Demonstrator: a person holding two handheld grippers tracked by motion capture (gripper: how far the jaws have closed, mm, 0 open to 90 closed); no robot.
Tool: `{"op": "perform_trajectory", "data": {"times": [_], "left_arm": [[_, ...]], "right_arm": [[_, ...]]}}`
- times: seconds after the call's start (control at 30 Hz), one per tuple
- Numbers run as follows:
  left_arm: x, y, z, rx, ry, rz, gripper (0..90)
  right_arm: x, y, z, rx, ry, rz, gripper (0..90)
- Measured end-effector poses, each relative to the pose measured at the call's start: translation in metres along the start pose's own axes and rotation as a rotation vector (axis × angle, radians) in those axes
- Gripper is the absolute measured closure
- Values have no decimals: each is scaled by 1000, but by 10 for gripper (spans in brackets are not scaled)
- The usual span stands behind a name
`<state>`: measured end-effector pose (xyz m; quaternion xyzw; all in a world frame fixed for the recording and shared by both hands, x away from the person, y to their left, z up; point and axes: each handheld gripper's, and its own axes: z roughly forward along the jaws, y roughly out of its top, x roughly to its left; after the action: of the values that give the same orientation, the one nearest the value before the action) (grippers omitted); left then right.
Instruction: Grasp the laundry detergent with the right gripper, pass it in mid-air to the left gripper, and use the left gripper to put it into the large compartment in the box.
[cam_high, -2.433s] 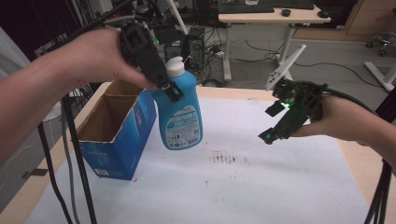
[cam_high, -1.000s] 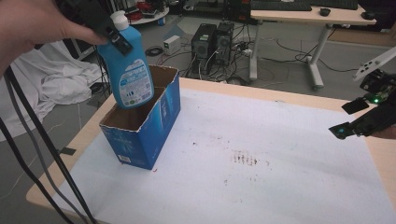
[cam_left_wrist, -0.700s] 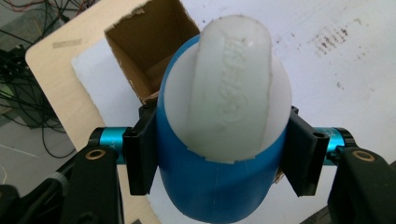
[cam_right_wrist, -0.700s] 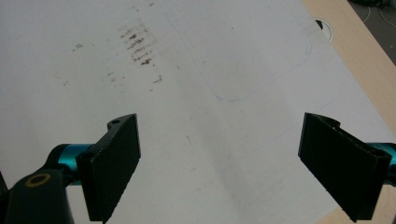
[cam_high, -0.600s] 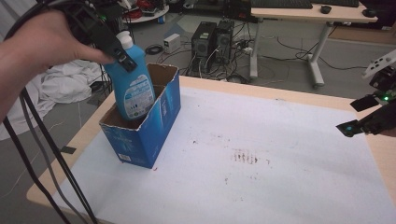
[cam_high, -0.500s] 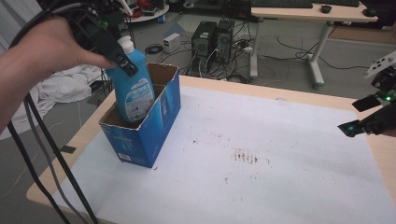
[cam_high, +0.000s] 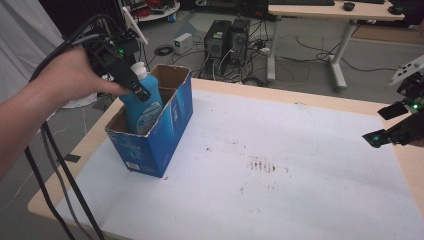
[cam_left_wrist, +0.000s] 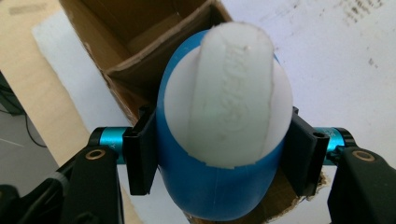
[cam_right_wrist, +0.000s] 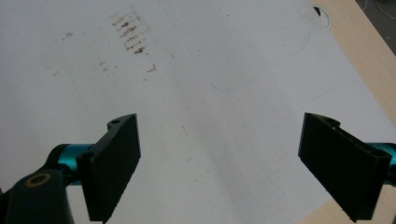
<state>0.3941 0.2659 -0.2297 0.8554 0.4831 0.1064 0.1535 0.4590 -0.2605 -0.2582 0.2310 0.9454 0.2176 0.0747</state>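
1. Far left: the left gripper (cam_high: 131, 82) has its jaws clamped on the neck of the blue bottle (cam_high: 140, 109), just under the white cap (cam_left_wrist: 232, 95).
2. The bottle's base is already down inside the blue cardboard box (cam_high: 161, 140), shoulders above the rim. By my reading the lowering is nearly done; letting go remains.
3. Across the stained white mat (cam_high: 280, 175), the right gripper (cam_high: 390, 125) hangs with jaws spread wide, holding nothing.

Left forearm reaches in from the near left, hand wrapped over the left gripper (cam_high: 131, 82), which points down with both jaws clamped on something between them. At the far right edge, the right gripper (cam_high: 389, 122) hovers, jaws spread wide apart.
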Motion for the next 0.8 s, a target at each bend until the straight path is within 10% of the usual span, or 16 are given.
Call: {"op": "perform_trajectory", "data": {"times": [0.8], "left_arm": [[-3, -19, 47, 54, -13, 104, 381]], "right_arm": [[3, -7, 5, 8, 7, 7, 126]]}}
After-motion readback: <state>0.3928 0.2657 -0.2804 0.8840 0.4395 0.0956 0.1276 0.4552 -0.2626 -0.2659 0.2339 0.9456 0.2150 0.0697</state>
